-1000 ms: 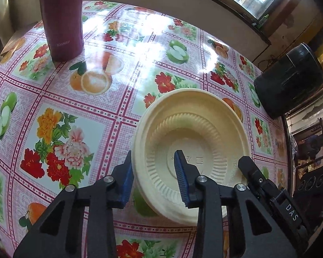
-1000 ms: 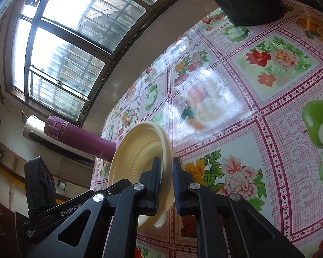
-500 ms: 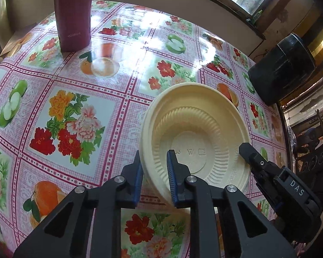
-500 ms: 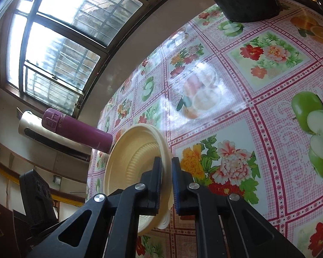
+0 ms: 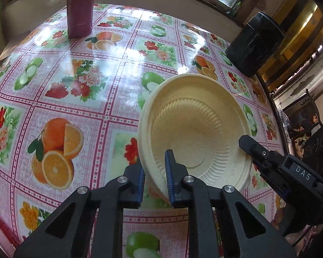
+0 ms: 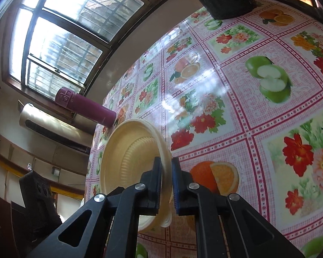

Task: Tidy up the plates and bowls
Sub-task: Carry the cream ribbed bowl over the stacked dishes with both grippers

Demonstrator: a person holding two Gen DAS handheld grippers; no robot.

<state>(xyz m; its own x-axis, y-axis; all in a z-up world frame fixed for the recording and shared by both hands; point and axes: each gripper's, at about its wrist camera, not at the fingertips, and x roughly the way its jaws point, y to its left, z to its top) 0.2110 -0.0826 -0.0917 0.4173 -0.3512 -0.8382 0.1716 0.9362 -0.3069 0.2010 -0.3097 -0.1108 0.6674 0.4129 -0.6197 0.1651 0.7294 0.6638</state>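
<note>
— So, what is sitting nearest the left camera?

— The left gripper [image 5: 154, 177], its jaws pinching narrow on the near rim of the bowl [image 5: 196, 126]: one blue pad is pressing inside the wall, the other outside. The bowl is cream, ribbed inside, and it is tilting with its opening facing the camera.

— Is it resting on the table?

— It is hanging over the tablecloth [image 5: 79, 99] rather than lying flat (whether its underside is touching the cloth, I cannot tell). At its right edge the right gripper [image 5: 245, 143] is coming in, black, with "DAS" printed on its body.

— And the right view is showing the same thing?

— Yes. There the right gripper [image 6: 166, 172] is clamping narrow on the bowl's [image 6: 129, 150] thin rim, seen nearly edge-on, so the bowl is being held from two sides. A second cream rim seems to be peeking out below it, though I cannot be sure it is another bowl.

— What is lying beyond the bowl?

— The cloth, pink-checked with printed oranges, green apples and flowers, is shining with window glare. Farther back a maroon flask [image 5: 79, 8] is standing upright near the far edge, well apart from the bowl. Toward the far right corner a black bin [image 5: 255, 45] is standing beside the table.

— And past that?

— A barred window [image 6: 60, 40] is letting in bright daylight above the wall.
</note>
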